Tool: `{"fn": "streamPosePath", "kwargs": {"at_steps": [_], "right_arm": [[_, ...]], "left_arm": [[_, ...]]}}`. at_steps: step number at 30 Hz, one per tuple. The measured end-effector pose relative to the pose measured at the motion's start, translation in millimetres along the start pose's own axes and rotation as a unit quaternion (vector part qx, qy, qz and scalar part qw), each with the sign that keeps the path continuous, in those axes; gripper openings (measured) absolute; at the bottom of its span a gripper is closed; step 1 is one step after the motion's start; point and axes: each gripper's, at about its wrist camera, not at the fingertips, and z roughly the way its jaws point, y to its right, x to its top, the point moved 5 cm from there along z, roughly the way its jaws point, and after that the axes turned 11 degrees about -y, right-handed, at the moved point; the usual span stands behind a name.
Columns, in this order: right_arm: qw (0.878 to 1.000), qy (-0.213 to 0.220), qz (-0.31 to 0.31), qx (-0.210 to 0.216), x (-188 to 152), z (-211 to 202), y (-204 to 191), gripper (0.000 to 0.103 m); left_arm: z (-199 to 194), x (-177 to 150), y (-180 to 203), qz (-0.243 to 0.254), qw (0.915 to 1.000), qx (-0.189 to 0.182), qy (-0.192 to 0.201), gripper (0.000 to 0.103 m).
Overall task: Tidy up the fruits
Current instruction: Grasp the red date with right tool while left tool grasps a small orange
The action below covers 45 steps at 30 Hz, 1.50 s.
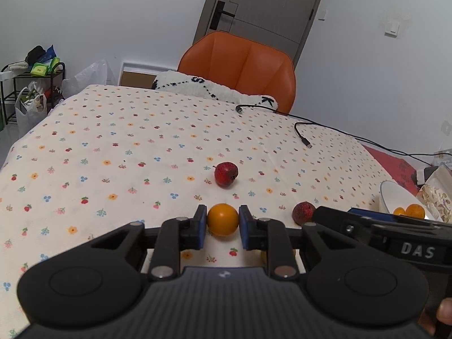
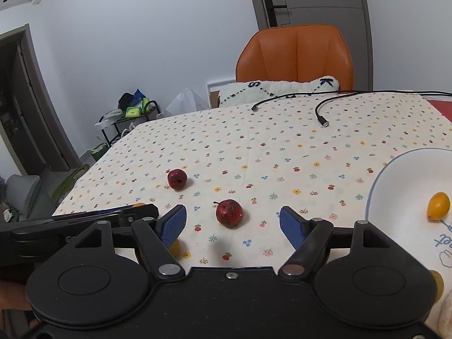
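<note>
Now the left tongs [image 1: 223,226] pinch an orange fruit [image 1: 223,219], while the right tongs [image 2: 233,227] gape wide around a red fruit [image 2: 229,213].

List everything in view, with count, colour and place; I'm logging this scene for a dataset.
orange fruit: one, between the left tool's pads; others in the bowl
red fruits: two, dark red, on the cloth, one farther, one nearer
bowl: one, white with blue rim, right side of table
tablecloth: one, cream with small flower print, covering the table
cables: two, black, far right of cloth
chair: one, orange, behind table
cushion: one, white with dark marks, on the chair
shelf: one, black, far left, cluttered
door: one, grey, behind chair
left tool: closed on the orange fruit
right tool: open, near the nearer red fruit
</note>
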Motion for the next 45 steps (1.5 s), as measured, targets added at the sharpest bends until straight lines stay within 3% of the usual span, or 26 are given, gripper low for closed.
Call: {"fn": "streamPosePath", "kwargs": {"at_steps": [8, 10, 14, 22, 45], "right_arm": [[1.0, -0.012, -0.016, -0.008, 5, 19, -8, 0.058], [1.0, -0.018, -0.019, -0.016, 2, 25, -8, 0.05], [0.999, -0.02, -0.027, -0.018, 0, 24, -8, 0.022], [1.0, -0.002, -0.019, -0.018, -3, -5, -4, 0.022], [0.998, 0.061, 0.014, -0.032, -13, -82, 31, 0.022]], "left_arm": [[-6, 3, -6, -0.013, 0.9999, -0.003, 0.009, 0.022], [-7, 4, -7, -0.013, 0.9999, -0.001, 0.011, 0.022], [-6, 4, -7, -0.015, 0.9998, -0.005, 0.008, 0.022], [-23, 9, -1, -0.01, 0.9996, -0.008, 0.023, 0.022], [-59, 8, 78, 0.056, 0.9958, -0.056, 0.046, 0.022]]}}
